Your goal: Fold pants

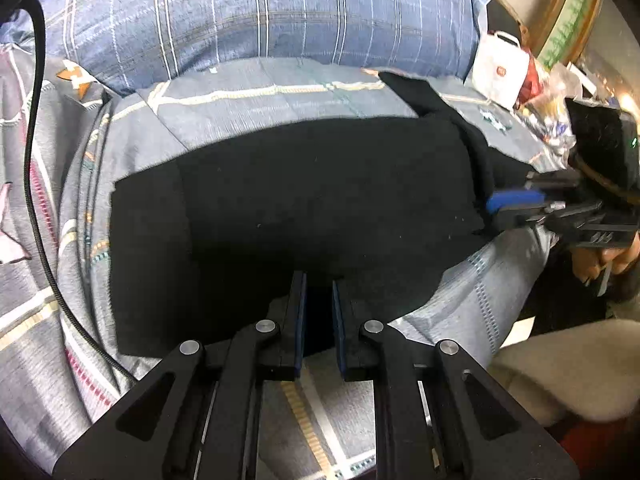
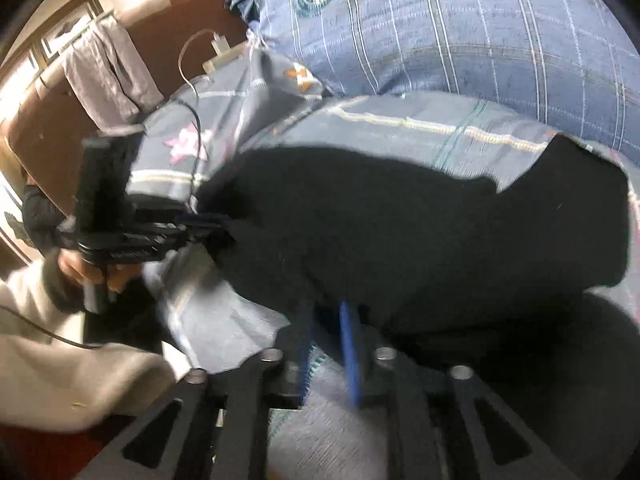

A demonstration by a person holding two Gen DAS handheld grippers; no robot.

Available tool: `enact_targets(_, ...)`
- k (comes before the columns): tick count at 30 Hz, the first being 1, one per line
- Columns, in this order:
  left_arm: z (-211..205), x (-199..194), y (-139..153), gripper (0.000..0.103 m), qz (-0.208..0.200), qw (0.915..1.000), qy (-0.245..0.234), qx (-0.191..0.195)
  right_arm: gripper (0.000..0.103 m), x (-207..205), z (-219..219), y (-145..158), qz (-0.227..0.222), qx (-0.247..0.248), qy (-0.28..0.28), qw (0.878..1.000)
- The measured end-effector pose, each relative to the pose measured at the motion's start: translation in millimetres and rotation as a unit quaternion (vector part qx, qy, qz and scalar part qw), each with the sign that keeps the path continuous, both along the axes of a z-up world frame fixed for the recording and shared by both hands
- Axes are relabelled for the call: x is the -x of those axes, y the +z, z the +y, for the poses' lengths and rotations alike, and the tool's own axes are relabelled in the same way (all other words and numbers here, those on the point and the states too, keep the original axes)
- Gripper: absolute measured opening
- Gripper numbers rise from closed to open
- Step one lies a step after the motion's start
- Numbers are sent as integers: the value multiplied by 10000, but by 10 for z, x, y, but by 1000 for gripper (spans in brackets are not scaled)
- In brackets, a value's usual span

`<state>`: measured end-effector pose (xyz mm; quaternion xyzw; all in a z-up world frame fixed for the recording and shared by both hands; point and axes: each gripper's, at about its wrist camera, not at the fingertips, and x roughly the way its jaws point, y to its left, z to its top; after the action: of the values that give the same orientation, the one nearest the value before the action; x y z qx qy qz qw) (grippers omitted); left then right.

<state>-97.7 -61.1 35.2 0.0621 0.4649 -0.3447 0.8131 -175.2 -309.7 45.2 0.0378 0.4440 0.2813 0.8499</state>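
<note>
Bedding [image 1: 224, 120]: grey-blue checked cover with cream and teal stripes, spread over the whole working surface; carries every item below.

Pillow [image 1: 280, 8]: blue plaid, round crest printed near 1 corner, lying along the far edge of the bedding behind the pants.

Pants [image 1: 320, 200]: black, laid flat across the middle of the bedding in a folded block, 1 narrower end reaching toward the pillow at the right in the left wrist view. Near edge runs up to both grippers. In the right wrist view the cloth is blurred.

Sleeve [image 2: 60, 364]: pale, loose, on the arm behind the left gripper.

Left gripper [image 1: 319, 280]: black frame, 2 blue pads, at the near edge of the pants. Pads drawn close together with black cloth showing in the narrow gap; pinching the pants hem.

Right gripper [image 2: 326, 306]: same build, at the pants' other near corner. Picture blurred. Blue pads stand a little apart with the black cloth edge lying at their tips; whether they press on it cannot be told.

Bag [image 1: 500, 68]: white, with handles and a small red mark, standing off the right edge of the bedding.

Cable [image 1: 36, 160]: black, curving down the left side over the bedding.
</note>
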Motion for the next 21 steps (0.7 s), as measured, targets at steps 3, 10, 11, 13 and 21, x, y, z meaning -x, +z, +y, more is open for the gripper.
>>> enact_targets(3, 52, 28, 121, 11, -147, 9997, 54, 170, 51, -72, -179, 339, -446, 60, -327, 9985)
enact_targets(10, 109, -37, 109, 11, -66, 9987, 274, 418, 62, -1225, -643, 299, -84, 1291, -2053, 9701)
enact_targets(11, 120, -27, 99, 11, -63, 9987, 294, 410, 62, -1402, -664, 205, 88, 1385, -2197, 9656)
enact_targets(13, 125, -1, 75, 11, -72, 9987, 345, 378, 62, -1739, -732, -3, 398, 1405, -2353, 9609)
enact_targets(21, 115, -14, 54, 11, 24, 9981, 440, 432, 6, -2058, -985, -216, 310, 1554, -2536, 9542)
